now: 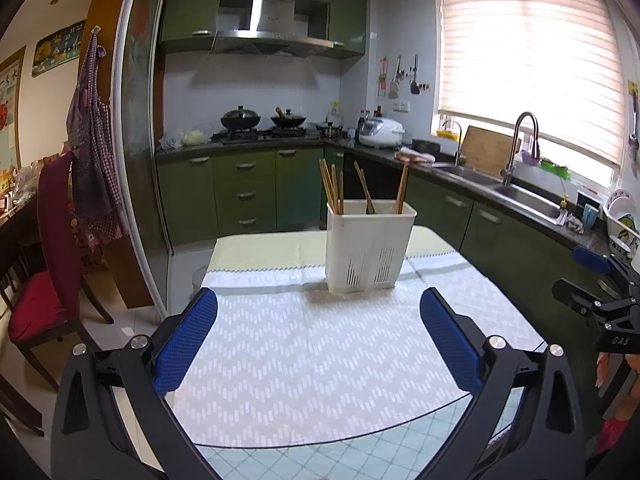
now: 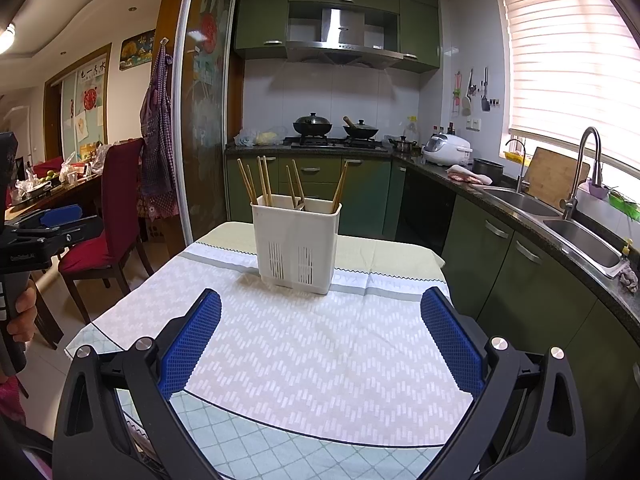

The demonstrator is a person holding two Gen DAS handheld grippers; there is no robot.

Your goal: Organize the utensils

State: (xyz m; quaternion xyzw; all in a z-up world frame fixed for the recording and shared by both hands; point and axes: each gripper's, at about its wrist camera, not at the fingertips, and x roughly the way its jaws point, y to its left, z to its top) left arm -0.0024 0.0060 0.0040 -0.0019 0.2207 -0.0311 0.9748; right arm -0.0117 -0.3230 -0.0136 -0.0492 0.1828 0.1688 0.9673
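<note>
White plastic makes up the holder point(image 1: 370, 246), which stands upright toward the far side of the table point(image 1: 320, 364), on the patterned cloth point(image 1: 316, 344). Wooden chopsticks point(image 1: 332, 190) lean in it in loose bunches: a cluster at the left, a pair in the middle, one or two at the right. No loose utensils show on the cloth, so the sorting looks either finished or yet to begin; I cannot tell which.

Both tools hang back on the near side, well apart from the holder. The left gripper point(image 1: 318, 340) has its blue pads spread wide with nothing between them, and the right gripper point(image 2: 320, 340) is likewise released and empty.

The main risk is tipping. The holder is tall, narrow and probably light, so a pull on a leaning stick at an angle, or a nudge on the rim, could topple it and scatter everything. The sticks are thin and smooth, and they cross each other; closing on one may pinch its neighbour too, or let it slip and spin. The cloth could also slide under a sideways shove.
</note>
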